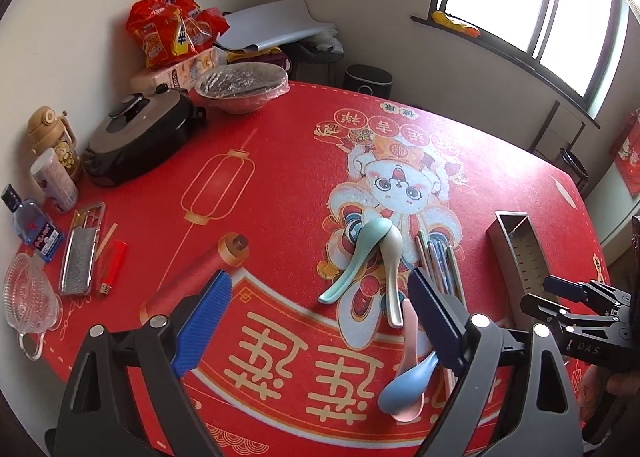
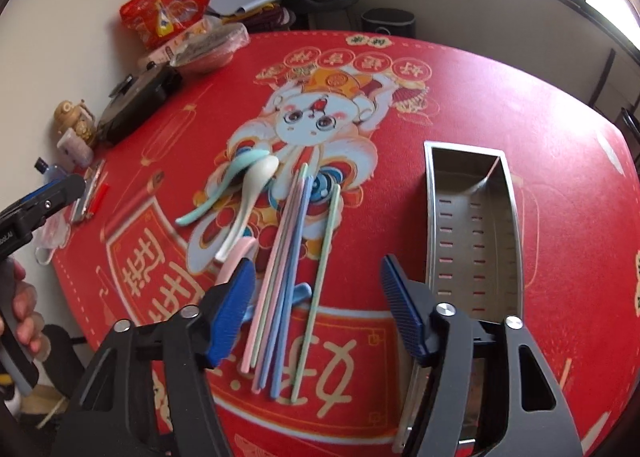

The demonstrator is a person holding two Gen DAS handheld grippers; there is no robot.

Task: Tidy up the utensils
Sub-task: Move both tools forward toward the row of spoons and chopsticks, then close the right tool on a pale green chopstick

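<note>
Blue pads of right gripper (image 2: pixel 316 297) stand apart above near ends of pastel chopsticks (image 2: pixel 288 277), nothing clamped. Left gripper (image 1: pixel 320 305) also apart, empty, over red desk (image 1: pixel 260 185); blue spoon (image 1: pixel 408 381) just beside its right finger. Further: teal spoon (image 2: pixel 224 185) crossing white spoon (image 2: pixel 248 201). Steel utensil holder (image 2: pixel 472 225) lies on side, right of chopsticks. Far left: black pot (image 1: pixel 136 137).
</note>
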